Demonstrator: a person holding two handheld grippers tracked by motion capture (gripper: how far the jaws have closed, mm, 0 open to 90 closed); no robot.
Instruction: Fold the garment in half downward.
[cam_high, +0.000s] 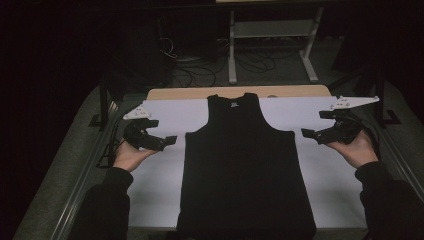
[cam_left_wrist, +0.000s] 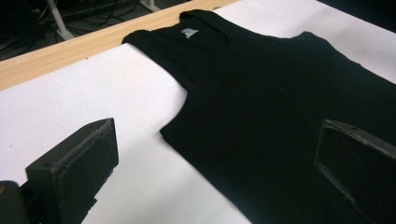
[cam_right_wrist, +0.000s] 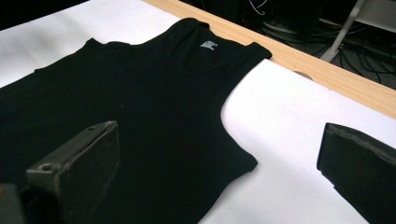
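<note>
While both arms are held out to either side, a black tank top (cam_high: 245, 170) lies flat, front up, along the middle of the white-covered surface (cam_high: 330, 175), neckline toward the far wooden edge (cam_high: 240, 92). A small white neck label (cam_left_wrist: 189, 32) sits inside the collar; its print is too small to read. The left hand-held gripper (cam_high: 162, 141) hovers just beside the left armhole, jaws spread wide, grasping nothing. The right hand-held gripper (cam_high: 312, 134) hovers just beside the right armhole, jaws likewise released. Neither touches the fabric.
</note>
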